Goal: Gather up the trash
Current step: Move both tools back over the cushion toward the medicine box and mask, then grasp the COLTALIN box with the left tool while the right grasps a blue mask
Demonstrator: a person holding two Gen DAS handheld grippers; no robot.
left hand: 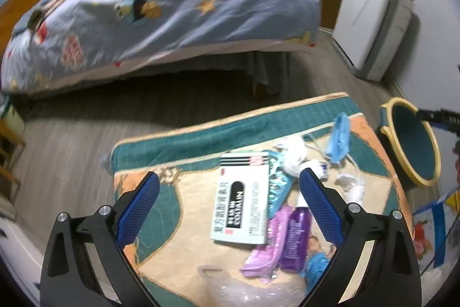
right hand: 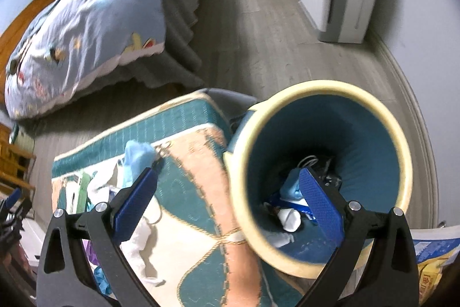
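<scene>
The left gripper (left hand: 230, 192) hangs over a patterned cloth (left hand: 178, 192) with its blue fingers spread wide and nothing between them. Under it lies a scatter of trash — a white and green box (left hand: 241, 209), a silvery teal wrapper (left hand: 277, 186) partly under the box's edge, a lilac packet (left hand: 266, 246) and a purple bottle (left hand: 296, 240) side by side, crumpled white tissue (left hand: 293, 154) and a blue face mask (left hand: 339, 140) farther out.

The right gripper (right hand: 227, 192) is also released and empty, one finger over the cloth, the other in front of the mouth of a blue bin (right hand: 373, 140) with a pale yellow rim. The bin stands just beside the cloth's edge and already holds some trash — a blue mask (right hand: 291, 189) and a white wad (right hand: 289, 219) among it. A bed (left hand: 172, 5) with a blue quilt stands beyond, across grey floor.
</scene>
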